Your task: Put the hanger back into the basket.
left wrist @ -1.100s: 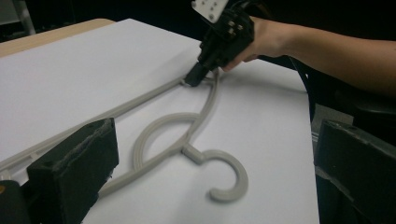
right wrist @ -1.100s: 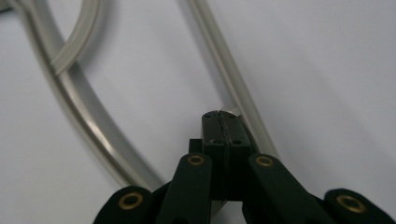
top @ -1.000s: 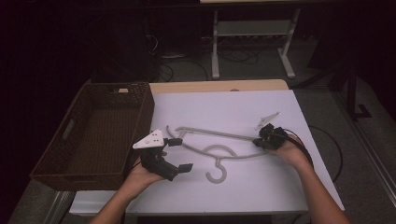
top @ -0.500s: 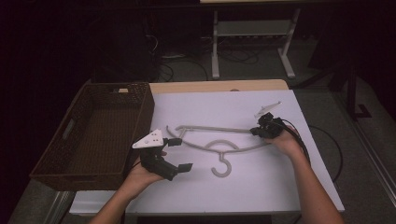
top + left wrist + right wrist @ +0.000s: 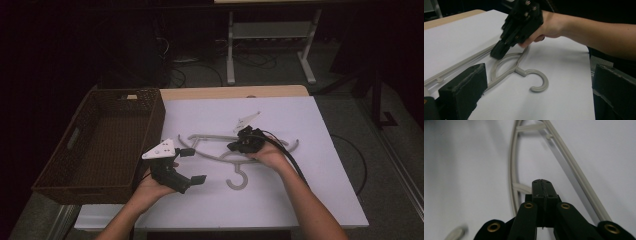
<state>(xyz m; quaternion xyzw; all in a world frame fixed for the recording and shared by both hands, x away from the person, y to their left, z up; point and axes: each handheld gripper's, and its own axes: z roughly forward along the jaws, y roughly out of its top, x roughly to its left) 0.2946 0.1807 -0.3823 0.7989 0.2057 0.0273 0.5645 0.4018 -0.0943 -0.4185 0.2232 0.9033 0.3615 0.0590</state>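
Note:
A grey plastic hanger (image 5: 239,179) lies flat on the white table top (image 5: 310,195), hook toward the person. My right gripper (image 5: 232,147) is over the hanger's middle, just above the neck, pointing left. Its jaws are pressed together with nothing between them. In the right gripper view the shut tips (image 5: 541,182) hover over the hanger's curved arm (image 5: 512,165), beside its straight bar. My left gripper (image 5: 194,165) is held at the front left, jaws wide apart and empty. In the left gripper view its open jaws (image 5: 540,71) frame the hanger's hook (image 5: 540,80) and the right gripper (image 5: 499,51).
A dark wicker basket (image 5: 154,127) stands at the table's left edge, close to my left hand. A white metal stand (image 5: 270,35) and cables lie on the floor beyond the table. The right gripper's cable (image 5: 295,167) trails along the right forearm.
My right gripper has slid left from the hanger's right end to its middle, still shut. The hanger and my left gripper have stayed about where they were.

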